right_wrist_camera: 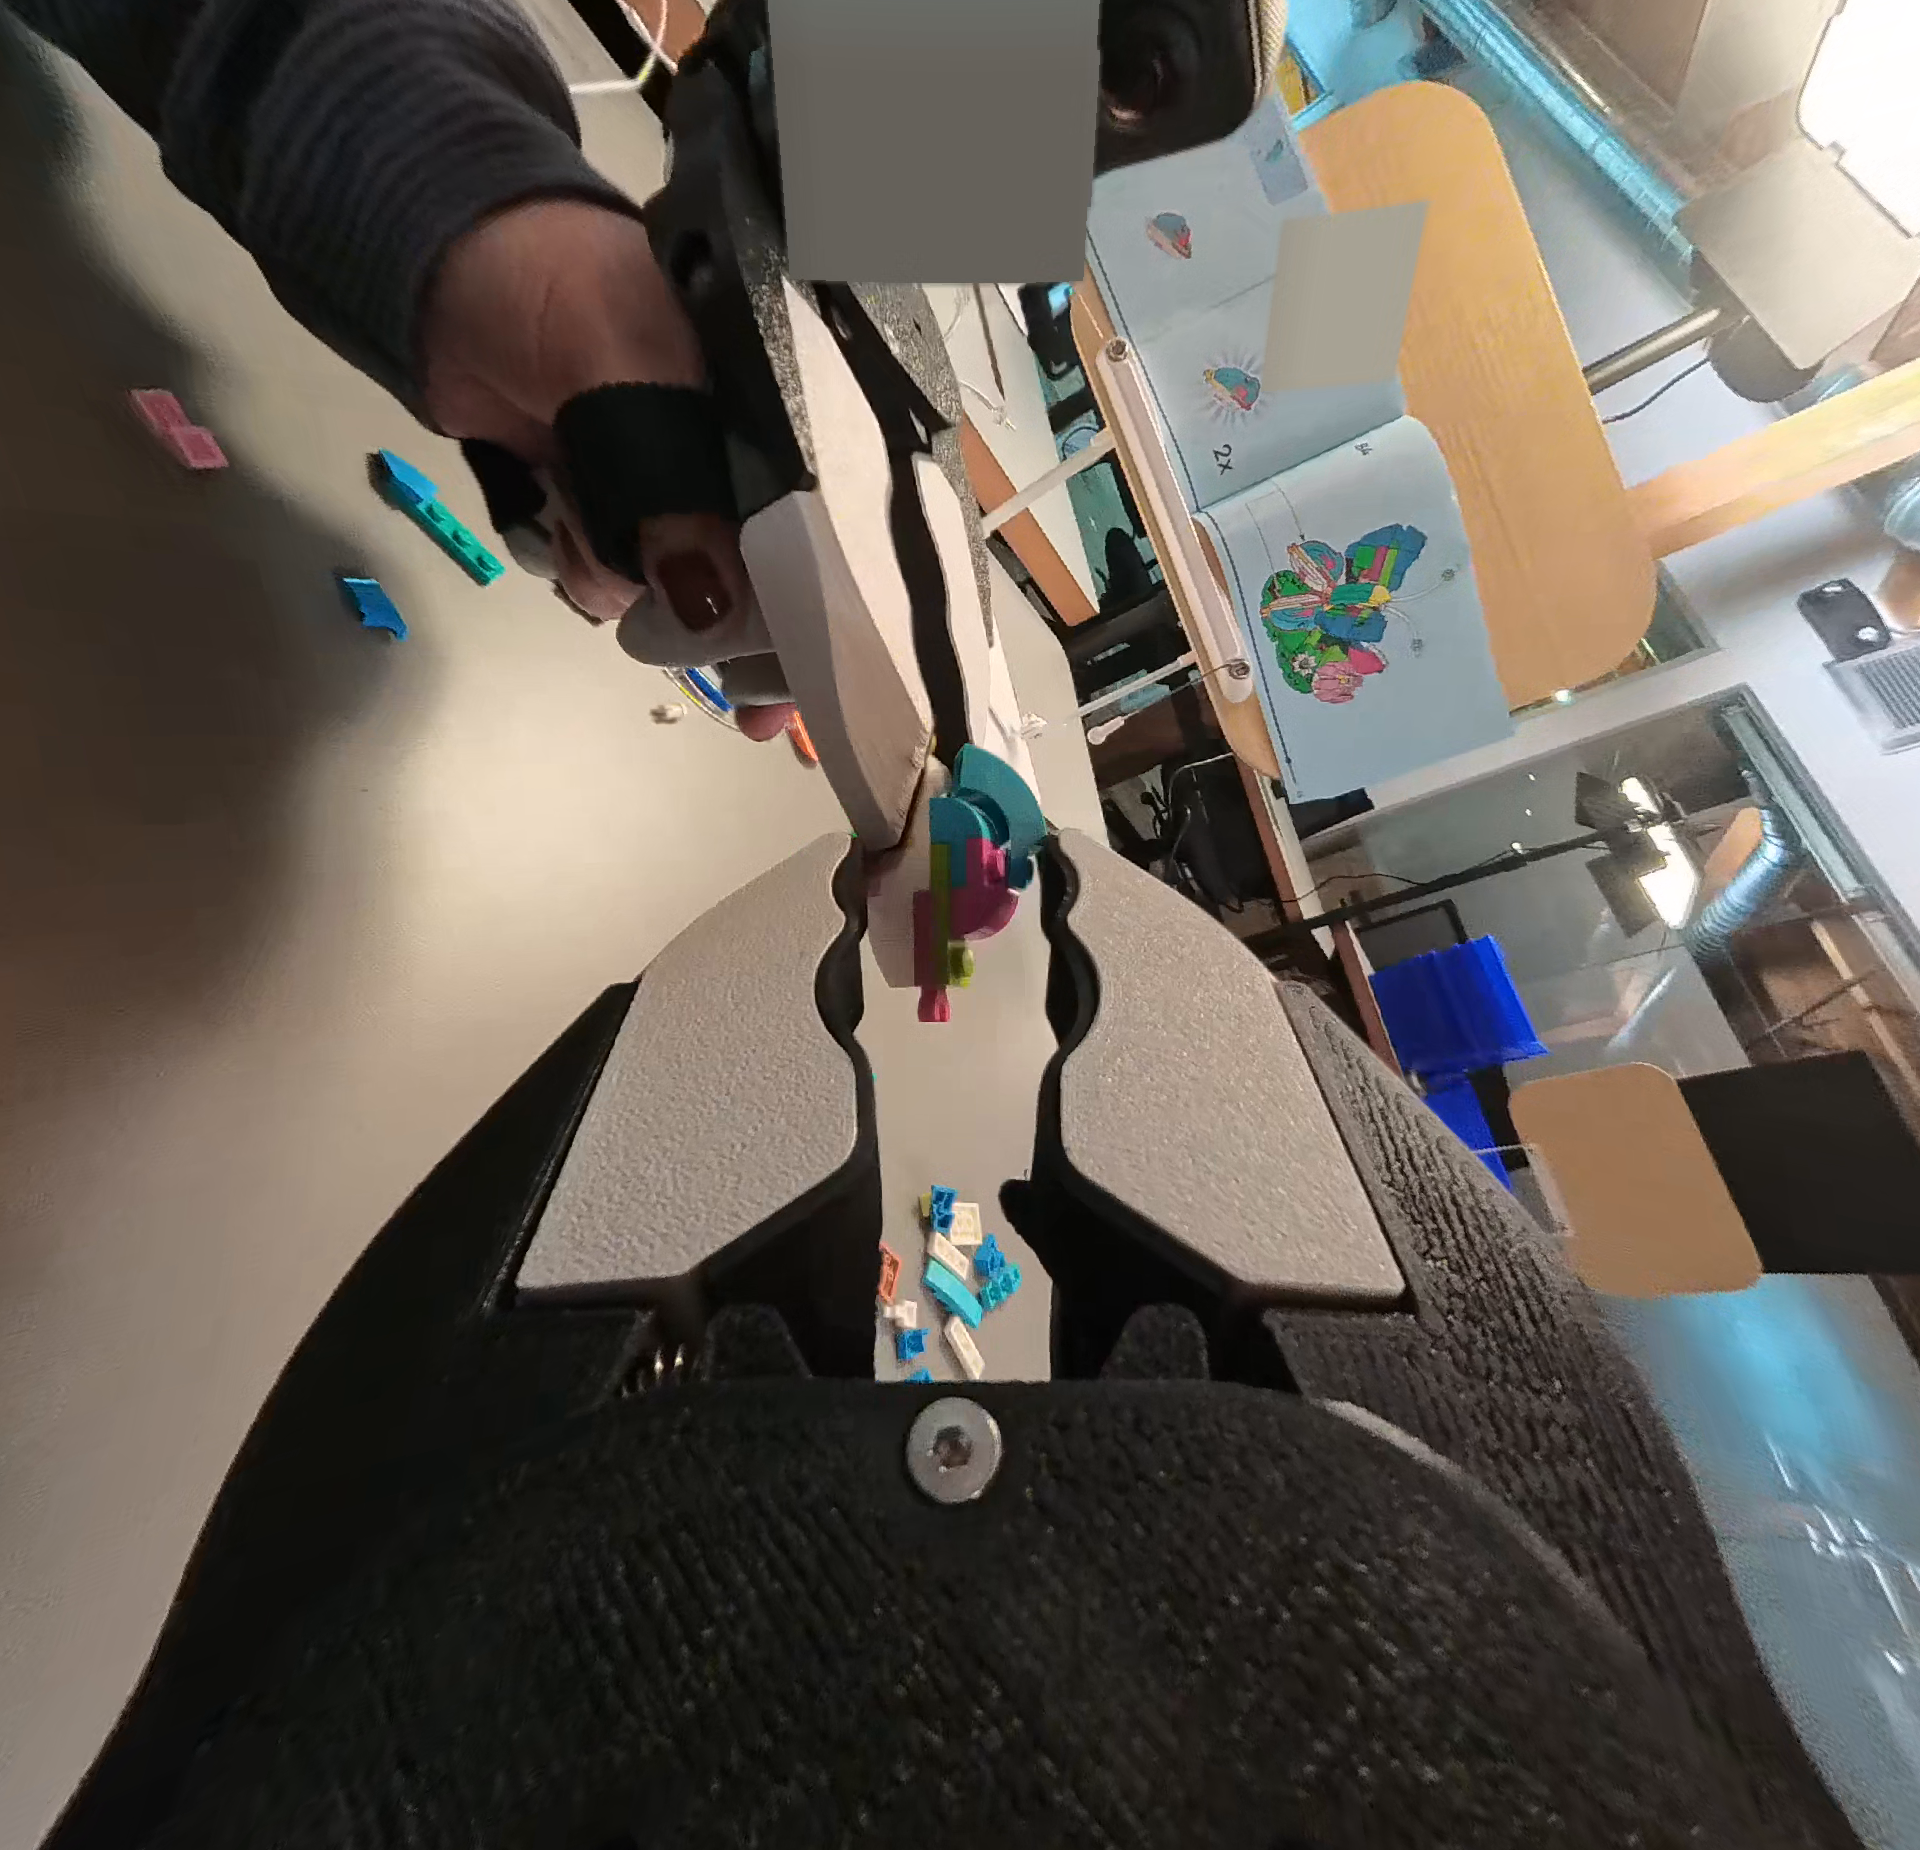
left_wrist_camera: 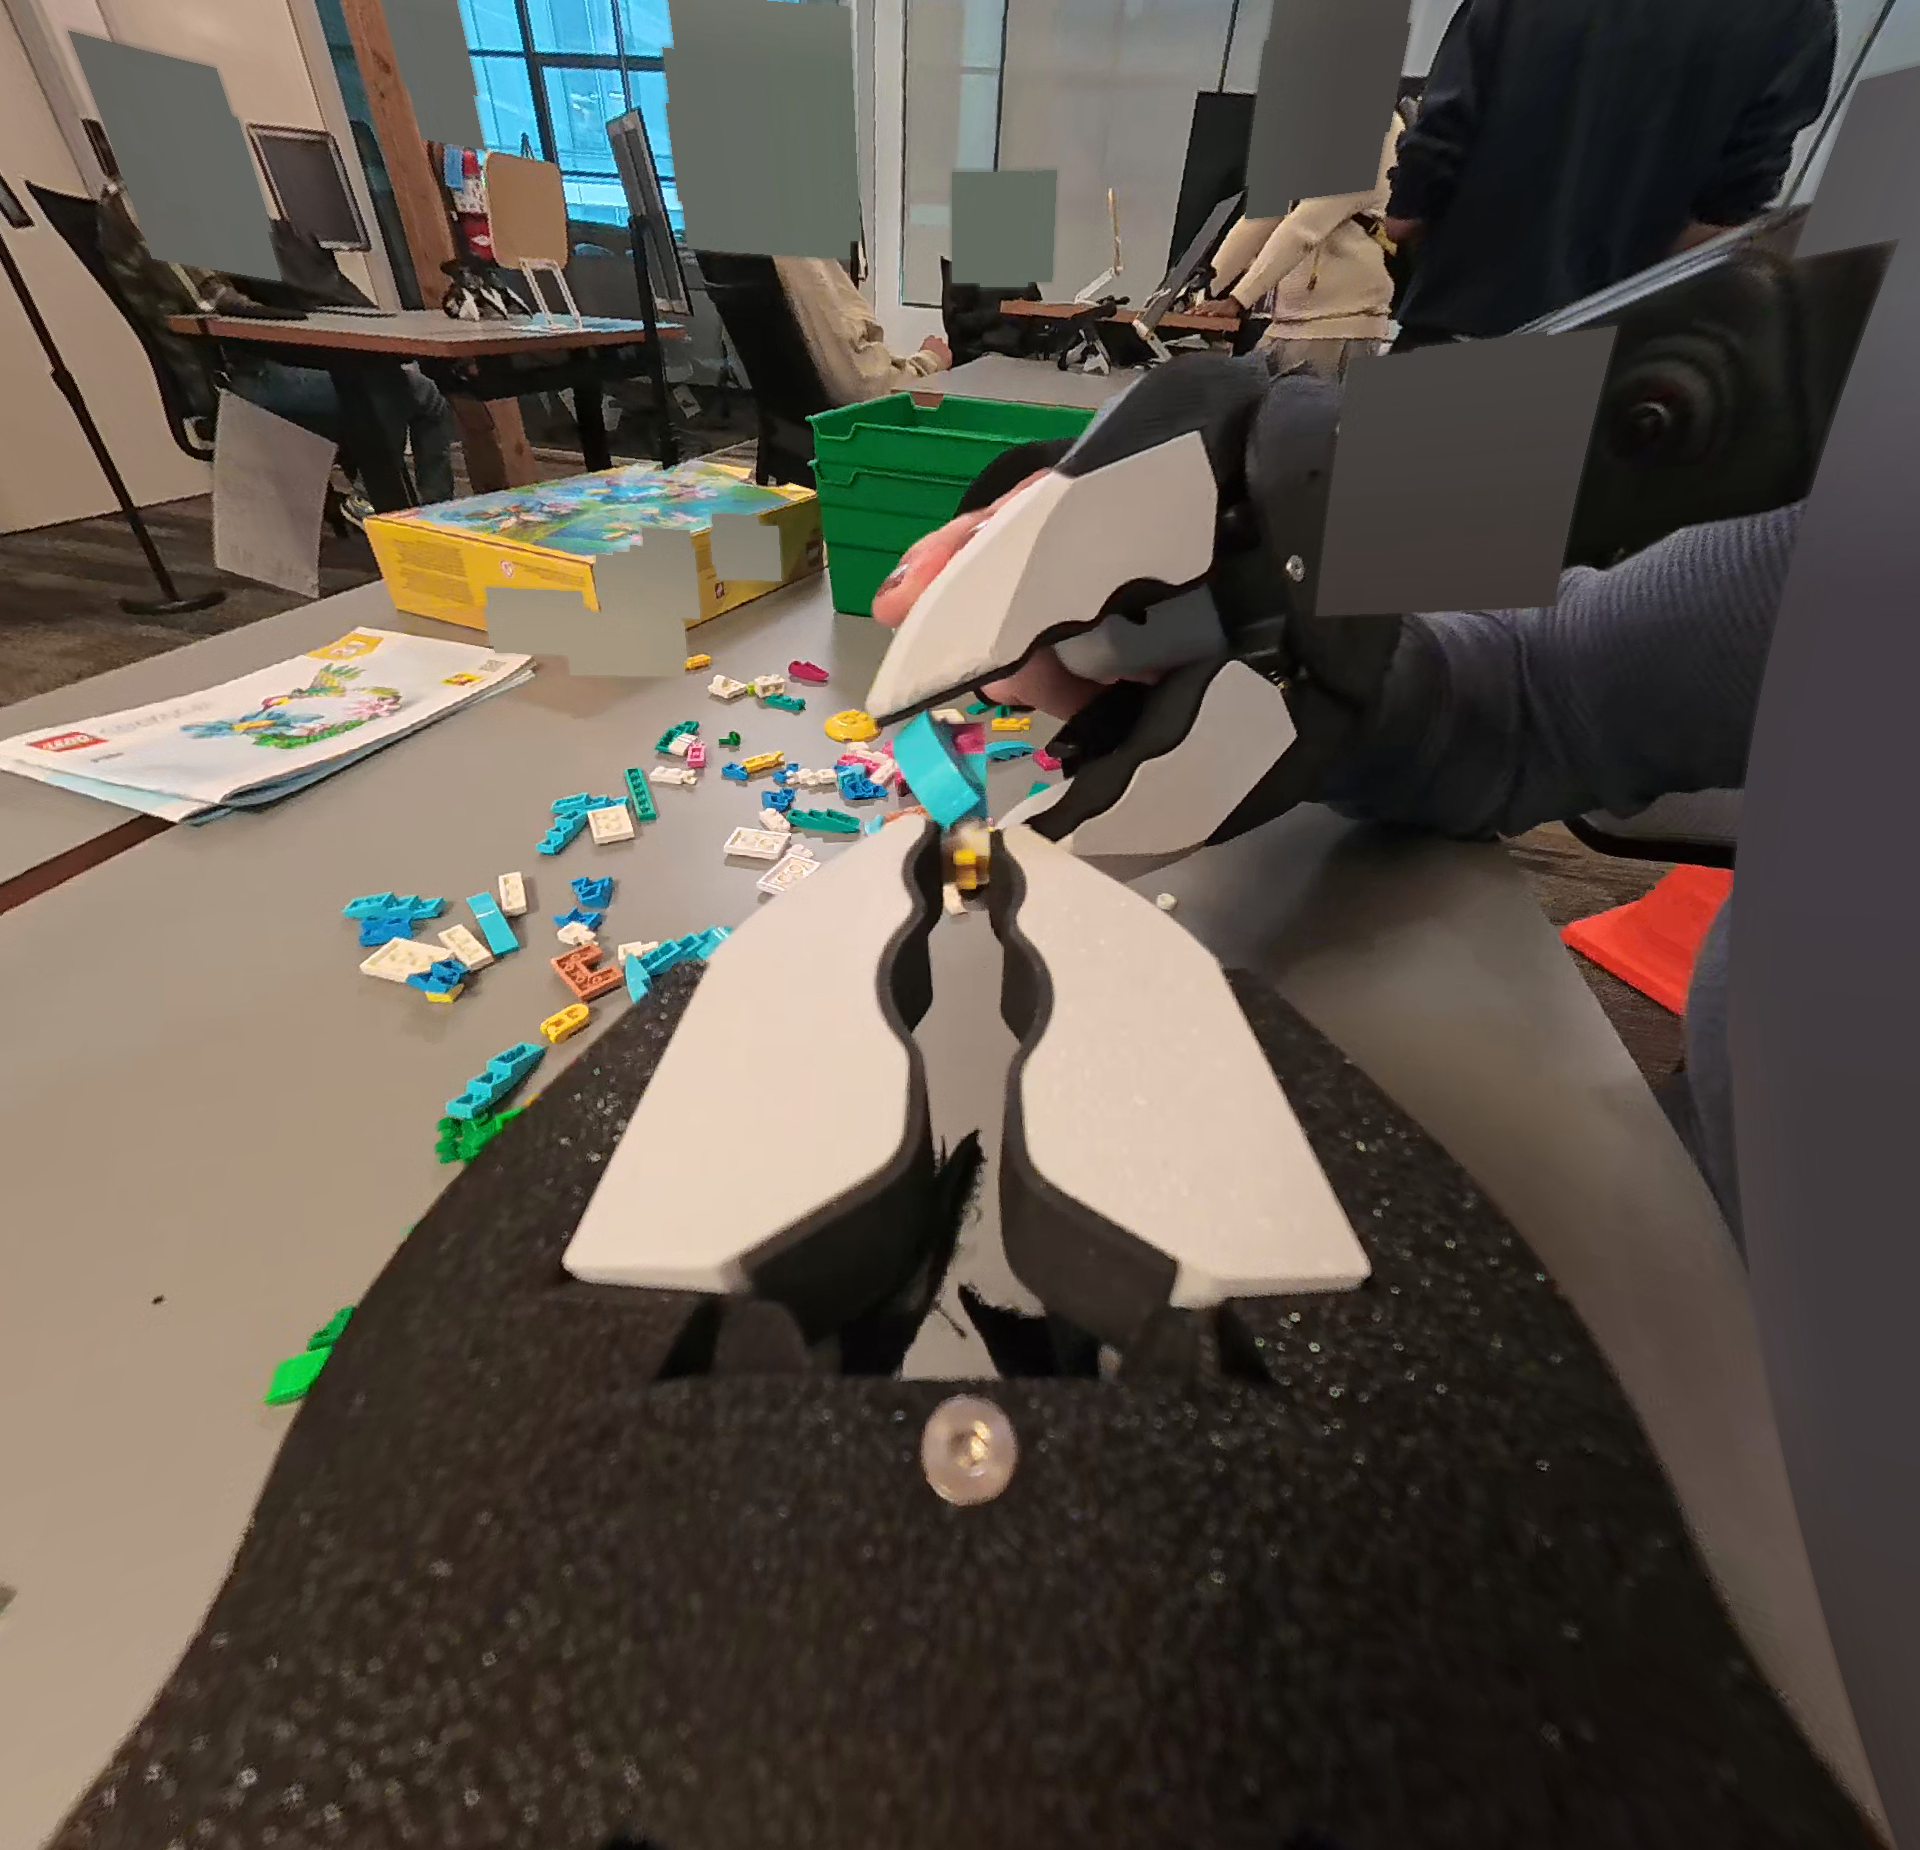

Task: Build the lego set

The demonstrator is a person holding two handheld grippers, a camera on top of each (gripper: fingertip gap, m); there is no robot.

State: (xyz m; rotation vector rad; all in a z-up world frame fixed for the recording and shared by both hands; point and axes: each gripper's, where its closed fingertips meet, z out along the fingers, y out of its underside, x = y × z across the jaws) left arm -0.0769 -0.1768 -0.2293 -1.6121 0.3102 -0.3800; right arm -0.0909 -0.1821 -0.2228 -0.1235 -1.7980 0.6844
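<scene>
My left gripper [left_wrist_camera: 966,844] is shut on a small lego assembly [left_wrist_camera: 940,772] with a teal curved top and yellow and white bits at the pinch, held above the grey table [left_wrist_camera: 260,1125]. In the right wrist view the same assembly [right_wrist_camera: 971,886] shows teal, magenta and lime parts, gripped by the left gripper [right_wrist_camera: 920,772] coming from above. My right gripper [right_wrist_camera: 954,855] is open, its two fingers straddling the assembly. The teal edge lies close to one finger. It shows in the left wrist view [left_wrist_camera: 956,766] reaching in from the right.
Several loose bricks [left_wrist_camera: 623,844] lie scattered over the table. A closed booklet [left_wrist_camera: 260,720], a yellow box [left_wrist_camera: 499,553] and stacked green bins [left_wrist_camera: 914,491] sit farther back. An open instruction booklet [right_wrist_camera: 1340,553] stands on a holder. People sit and stand at desks behind.
</scene>
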